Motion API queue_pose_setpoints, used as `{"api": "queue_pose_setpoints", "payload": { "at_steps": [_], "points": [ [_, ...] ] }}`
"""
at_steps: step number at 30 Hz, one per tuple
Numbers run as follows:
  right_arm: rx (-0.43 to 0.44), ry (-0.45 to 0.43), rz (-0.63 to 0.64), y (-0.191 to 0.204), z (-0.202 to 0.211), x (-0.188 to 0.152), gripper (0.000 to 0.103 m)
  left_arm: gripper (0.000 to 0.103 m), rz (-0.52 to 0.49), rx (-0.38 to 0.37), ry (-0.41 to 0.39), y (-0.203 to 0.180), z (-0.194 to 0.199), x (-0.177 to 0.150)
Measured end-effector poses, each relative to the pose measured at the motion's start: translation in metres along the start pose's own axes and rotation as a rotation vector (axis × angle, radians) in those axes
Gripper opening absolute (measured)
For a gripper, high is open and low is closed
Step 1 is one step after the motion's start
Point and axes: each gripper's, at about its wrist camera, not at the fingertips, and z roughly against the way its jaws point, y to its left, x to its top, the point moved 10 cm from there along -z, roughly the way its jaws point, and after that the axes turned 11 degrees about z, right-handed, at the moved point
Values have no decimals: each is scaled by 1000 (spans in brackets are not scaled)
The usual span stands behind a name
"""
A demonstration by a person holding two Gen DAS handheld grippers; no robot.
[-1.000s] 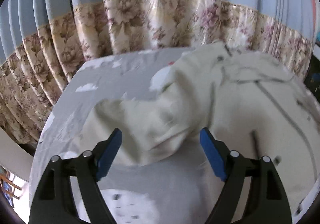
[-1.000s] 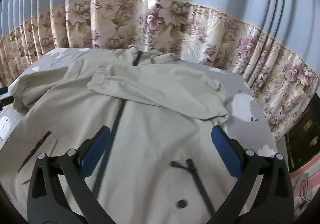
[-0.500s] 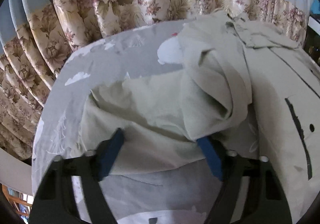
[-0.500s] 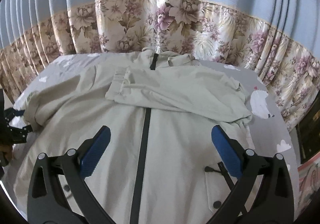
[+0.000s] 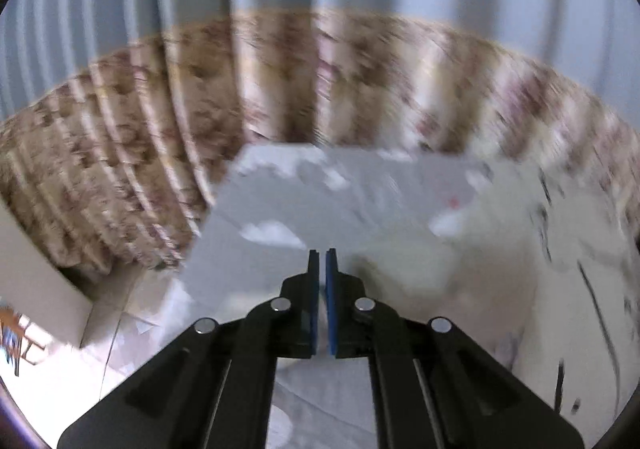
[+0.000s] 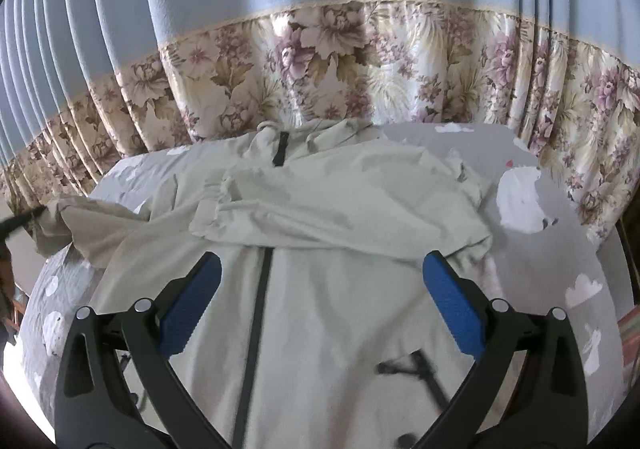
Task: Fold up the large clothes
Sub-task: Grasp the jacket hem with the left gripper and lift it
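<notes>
The pale jacket (image 6: 328,313) lies zip-up on the bed (image 6: 560,249), collar at 12 o'clock toward the curtain (image 6: 320,49). One sleeve is folded across the chest. The right tool (image 6: 320,289) hovers over the jacket's middle, its jaws wide apart with nothing between them. The left tool (image 5: 322,255) has its jaws pressed together. Its own view is blurred and shows no cloth at the tips. In the right view the other sleeve (image 6: 80,221) is lifted off the bed toward 9 o'clock, where a dark tip meets it, so it is probably pinched there.
</notes>
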Motion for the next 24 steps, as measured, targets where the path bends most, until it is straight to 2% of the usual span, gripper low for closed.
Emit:
{"api": "queue_pose_setpoints", "payload": {
  "at_steps": [3, 6, 9, 10, 11, 12, 13, 14, 20, 24],
  "points": [
    [20, -23, -8, -26, 2, -1, 100, 1, 76, -13, 23, 4, 14, 23],
    [49, -31, -34, -51, 2, -5, 100, 2, -21, 49, 42, -15, 23, 20],
    [66, -32, -52, -73, 2, -13, 100, 6, -100, 27, 29, -36, 29, -7],
    [70, -27, -55, -79, 2, -15, 100, 23, -134, 35, -1, -39, 32, -19],
    [73, -22, -57, -84, 2, -18, 100, 48, -155, 60, -28, -37, 33, -27],
    [74, -17, -56, -89, 2, -20, 100, 93, -165, 100, -64, -33, 35, -36],
    [77, -12, -50, -96, 3, -24, 100, 96, -175, 149, -126, -27, 40, -47],
    [77, -11, -48, -100, 5, -25, 100, 96, -190, 162, -139, -25, 41, -62],
    [76, -18, -63, -123, 20, -36, 100, 96, -246, 173, -103, -9, 36, -142],
    [66, -4, -71, -131, 19, -41, 100, 96, -244, 192, -31, -1, 15, -164]
  ]
}}
